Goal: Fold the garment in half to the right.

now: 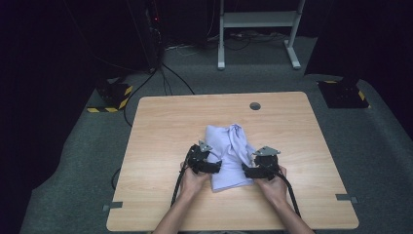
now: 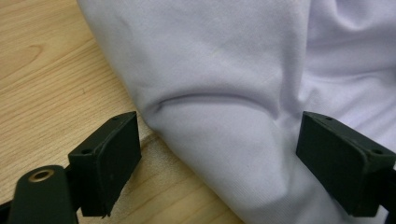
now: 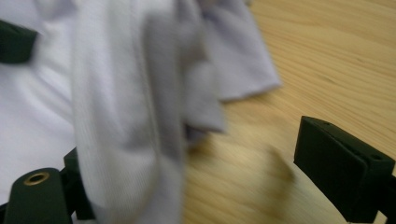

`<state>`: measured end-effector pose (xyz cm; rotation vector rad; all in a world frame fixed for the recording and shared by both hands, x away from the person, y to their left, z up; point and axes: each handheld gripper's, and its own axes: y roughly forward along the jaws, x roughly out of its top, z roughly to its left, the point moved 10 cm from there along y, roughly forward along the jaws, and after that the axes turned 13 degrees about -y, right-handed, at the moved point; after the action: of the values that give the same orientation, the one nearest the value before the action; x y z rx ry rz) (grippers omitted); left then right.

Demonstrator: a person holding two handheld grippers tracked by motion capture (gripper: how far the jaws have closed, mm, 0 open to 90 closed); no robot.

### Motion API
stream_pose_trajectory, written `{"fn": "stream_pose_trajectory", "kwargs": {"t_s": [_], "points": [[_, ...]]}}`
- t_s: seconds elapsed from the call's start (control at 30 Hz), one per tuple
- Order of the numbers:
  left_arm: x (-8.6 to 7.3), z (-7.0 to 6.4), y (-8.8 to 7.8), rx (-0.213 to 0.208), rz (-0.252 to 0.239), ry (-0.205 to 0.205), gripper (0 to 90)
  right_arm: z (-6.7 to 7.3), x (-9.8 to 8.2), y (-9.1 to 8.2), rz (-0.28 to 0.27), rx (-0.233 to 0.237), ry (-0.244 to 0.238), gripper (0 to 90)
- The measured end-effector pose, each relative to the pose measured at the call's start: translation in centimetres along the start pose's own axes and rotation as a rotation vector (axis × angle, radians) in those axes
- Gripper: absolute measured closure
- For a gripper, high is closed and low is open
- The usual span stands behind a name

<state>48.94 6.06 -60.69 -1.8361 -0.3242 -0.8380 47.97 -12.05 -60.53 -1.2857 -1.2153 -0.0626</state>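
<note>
Both hand-held grippers, left [image 1: 213, 166] and right [image 1: 248, 170], stand open beside the cloth [image 1: 228, 155], so closing now may pinch only one loose layer.

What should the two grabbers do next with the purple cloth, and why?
Probably close the left gripper: its jaws stand open around a fold of the lilac cloth, not yet pinching it. The right gripper is open too, with cloth draped over one jaw.

High view looks down on the table [image 1: 160, 117]; both gripper views sit close over its cloth [image 1: 225, 153].
</note>
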Motion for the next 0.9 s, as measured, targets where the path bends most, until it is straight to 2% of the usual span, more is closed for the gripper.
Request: {"fn": "stream_pose_trajectory", "kwargs": {"t_s": [0.07, 0.2, 0.27, 0.33, 0.4, 0.47, 0.5, 0.57, 0.7, 0.8, 0.9], "points": [[0.0, 0.1, 0.0, -0.006, 0.002, 0.008, 14.0, -0.7, -0.9, -0.4, 0.008, 0.009, 0.014, 12.5], [0.1, 0.5, -0.2, -0.028, 0.021, 0.008, 13.9, -2.0, -2.3, -1.4, 0.029, -0.016, 0.013, 12.4], [0.4, 0.6, -0.5, -0.037, 0.012, 0.004, 13.6, -2.2, -2.5, -1.9, 0.025, -0.012, 0.020, 12.4], [0.9, 0.7, -1.0, -0.055, -0.023, -0.021, 13.1, -2.2, -2.0, -2.4, 0.002, -0.014, 0.017, 12.8], [1.7, 0.8, -1.4, -0.070, -0.060, -0.059, 12.7, -1.8, -0.6, -2.8, -0.044, -0.004, 0.013, 13.0], [2.4, 1.1, -1.4, -0.048, -0.092, -0.078, 12.9, -1.1, 1.1, -2.9, -0.087, 0.013, 0.000, 13.1], [2.6, 1.2, -1.3, -0.031, -0.094, -0.086, 12.9, -0.6, 1.9, -2.8, -0.101, 0.023, -0.008, 13.4], [2.7, 1.4, -0.6, 0.007, -0.082, -0.078, 12.8, 0.3, 3.2, -2.3, -0.104, 0.050, -0.025, 12.8], [2.6, 1.3, 0.4, 0.020, -0.065, -0.078, 12.8, 1.4, 4.4, -0.3, -0.081, 0.059, -0.044, 13.0], [2.4, 1.4, 0.8, 0.038, -0.045, -0.061, 13.1, 0.9, 3.7, 1.3, -0.027, 0.033, -0.024, 13.1], [2.0, 1.6, 0.8, 0.036, -0.039, -0.055, 13.9, -0.6, 2.0, 1.8, 0.015, 0.024, 0.034, 11.4]]}}
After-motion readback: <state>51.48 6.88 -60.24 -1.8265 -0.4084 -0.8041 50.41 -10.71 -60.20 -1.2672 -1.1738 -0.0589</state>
